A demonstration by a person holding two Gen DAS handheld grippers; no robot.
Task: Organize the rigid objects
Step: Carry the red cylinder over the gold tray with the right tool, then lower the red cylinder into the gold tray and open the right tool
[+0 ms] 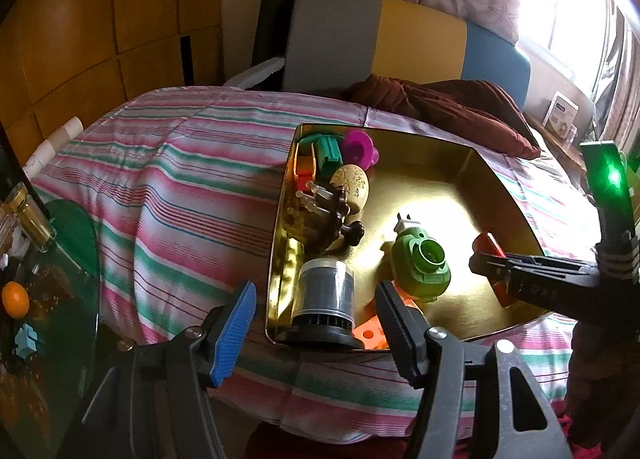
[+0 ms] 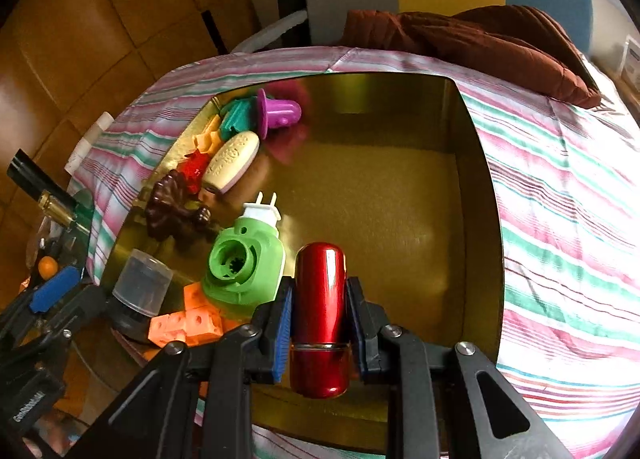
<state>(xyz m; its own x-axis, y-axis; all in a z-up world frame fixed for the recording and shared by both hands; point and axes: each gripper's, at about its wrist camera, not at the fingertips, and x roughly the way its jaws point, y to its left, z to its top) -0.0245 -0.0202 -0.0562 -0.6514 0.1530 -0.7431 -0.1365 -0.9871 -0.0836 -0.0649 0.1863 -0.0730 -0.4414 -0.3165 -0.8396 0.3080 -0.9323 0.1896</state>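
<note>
A gold metal tray (image 1: 516,215) (image 2: 480,243) lies on a striped bedspread. Along its left side sit a purple cup (image 1: 360,147) (image 2: 278,113), a teal piece (image 1: 329,153), a cream oval (image 1: 350,187) (image 2: 232,161), a brown figure (image 1: 328,223) (image 2: 172,211), a green plug-in device (image 1: 420,265) (image 2: 244,267), a clear-capped cylinder (image 1: 324,297) (image 2: 140,283) and orange blocks (image 2: 188,325). My right gripper (image 2: 320,311) is shut on a red glossy capsule (image 2: 320,319) above the tray's near part; it shows in the left wrist view (image 1: 492,271). My left gripper (image 1: 316,323) is open, empty, at the tray's near-left corner.
The striped bedspread (image 1: 180,179) covers the bed. A brown pillow (image 1: 452,107) lies behind the tray. A green glass side table (image 1: 68,243) at left holds a bottle (image 1: 28,215) and an orange ball (image 1: 15,299). A chair (image 1: 380,43) stands behind.
</note>
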